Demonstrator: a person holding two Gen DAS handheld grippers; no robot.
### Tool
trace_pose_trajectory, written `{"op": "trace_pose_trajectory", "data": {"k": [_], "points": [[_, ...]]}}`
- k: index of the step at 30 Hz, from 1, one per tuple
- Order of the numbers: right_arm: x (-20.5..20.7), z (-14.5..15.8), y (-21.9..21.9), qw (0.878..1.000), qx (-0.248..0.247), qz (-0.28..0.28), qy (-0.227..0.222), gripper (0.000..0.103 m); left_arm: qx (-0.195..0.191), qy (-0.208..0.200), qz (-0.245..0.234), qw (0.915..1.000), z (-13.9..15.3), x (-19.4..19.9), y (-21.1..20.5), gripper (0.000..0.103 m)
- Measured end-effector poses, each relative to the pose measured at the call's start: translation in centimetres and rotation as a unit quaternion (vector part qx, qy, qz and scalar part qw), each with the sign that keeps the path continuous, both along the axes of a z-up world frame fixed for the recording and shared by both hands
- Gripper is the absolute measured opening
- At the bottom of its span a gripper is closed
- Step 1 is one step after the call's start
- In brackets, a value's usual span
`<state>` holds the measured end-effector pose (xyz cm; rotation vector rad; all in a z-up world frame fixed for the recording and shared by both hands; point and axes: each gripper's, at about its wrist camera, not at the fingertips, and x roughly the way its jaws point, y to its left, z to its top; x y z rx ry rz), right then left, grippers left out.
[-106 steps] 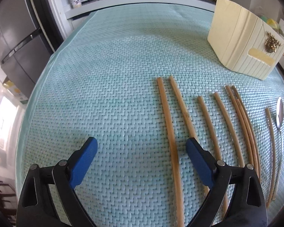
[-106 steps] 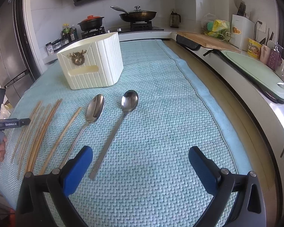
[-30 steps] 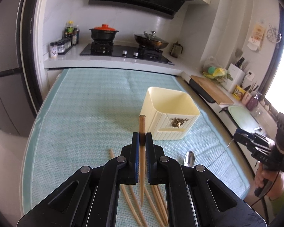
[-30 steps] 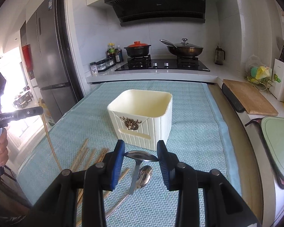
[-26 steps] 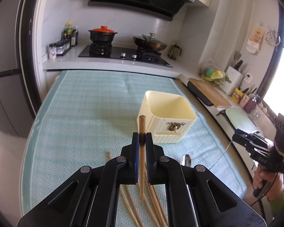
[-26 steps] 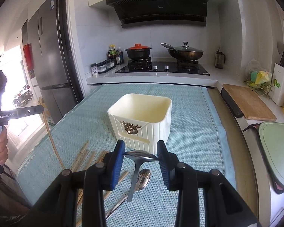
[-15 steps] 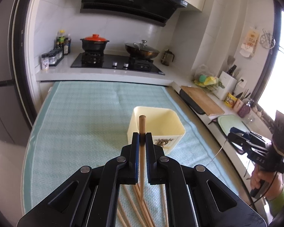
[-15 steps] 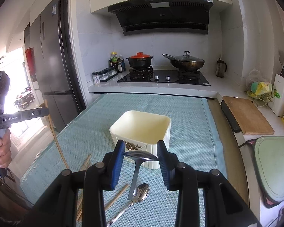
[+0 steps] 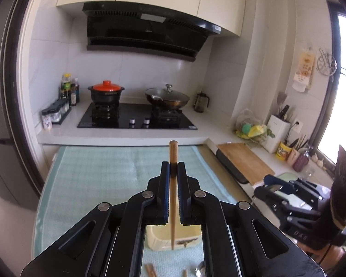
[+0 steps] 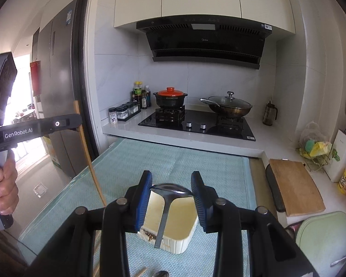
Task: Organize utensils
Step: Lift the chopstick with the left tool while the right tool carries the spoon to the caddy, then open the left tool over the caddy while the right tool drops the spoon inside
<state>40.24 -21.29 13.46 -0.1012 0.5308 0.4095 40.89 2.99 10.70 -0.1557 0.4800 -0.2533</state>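
My left claw (image 9: 173, 168) clenches a chopstick (image 9: 173, 198) upright, my right claw (image 10: 171, 185) grips a spoon (image 10: 166, 210), both handles hanging toward the holder (image 10: 184, 219) at lower centre.

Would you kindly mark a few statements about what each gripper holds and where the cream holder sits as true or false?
1. The left gripper is shut on a chopstick. True.
2. The right gripper holds a fork. False: it grips a spoon by the bowl, handle hanging down.
3. The cream holder sits on the stove. False: it stands on the green mat.
4. The red-lidded pot is on the hob. True.
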Motion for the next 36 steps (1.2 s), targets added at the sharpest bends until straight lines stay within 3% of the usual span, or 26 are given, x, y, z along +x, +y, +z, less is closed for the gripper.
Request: {"op": "trace_pose_trajectory", "data": {"k": [6, 12, 18, 24, 25, 26, 27, 28, 34, 36], "points": [[4.4, -2.1, 1.2, 1.0, -0.017, -0.02, -0.012, 0.036, 0.006, -0.013, 0.016, 0.9998, -1.8, 4.1, -2.7, 0.004], [7.7, -6.7, 0.4, 0.999, 0.005, -0.042, 0.032, 0.036, 0.021, 0.026, 0.029, 0.999, -6.4, 7.0, -4.3, 0.004], [8.9, -10.6, 0.1, 0.996, -0.006, -0.046, 0.079, 0.036, 0.038, 0.075, 0.037, 0.9958, -11.1, 7.6, -4.4, 0.004], [9.2, -12.1, 0.7, 0.994, -0.011, -0.039, 0.103, 0.036, 0.043, 0.101, 0.036, 0.9933, -12.5, 7.6, -4.5, 0.005], [9.4, -12.3, 0.8, 0.993, -0.008, -0.036, 0.11, 0.04, 0.048, 0.107, 0.037, 0.9924, -12.5, 7.7, -4.7, 0.007], [9.4, -12.4, 0.8, 0.993, -0.004, -0.036, 0.116, 0.048, 0.051, 0.11, 0.039, 0.9918, -12.4, 7.7, -4.8, 0.011], [9.6, -12.3, 0.8, 0.992, 0.0, -0.039, 0.116, 0.065, 0.052, 0.111, 0.04, 0.9916, -12.2, 7.6, -4.8, 0.025], [9.3, -12.1, 0.8, 0.993, 0.004, -0.042, 0.111, 0.069, 0.053, 0.108, 0.042, 0.9919, -11.9, 7.3, -4.7, 0.041], [5.6, -8.1, -0.5, 0.997, 0.02, -0.05, 0.062, 0.069, 0.068, 0.078, 0.035, 0.994, -8.8, 2.8, -2.8, 0.064], [3.2, -6.9, -1.2, 0.997, 0.015, -0.052, 0.047, 0.07, 0.092, 0.066, 0.04, 0.9928, -8.1, 0.0, -1.7, 0.079]]}}
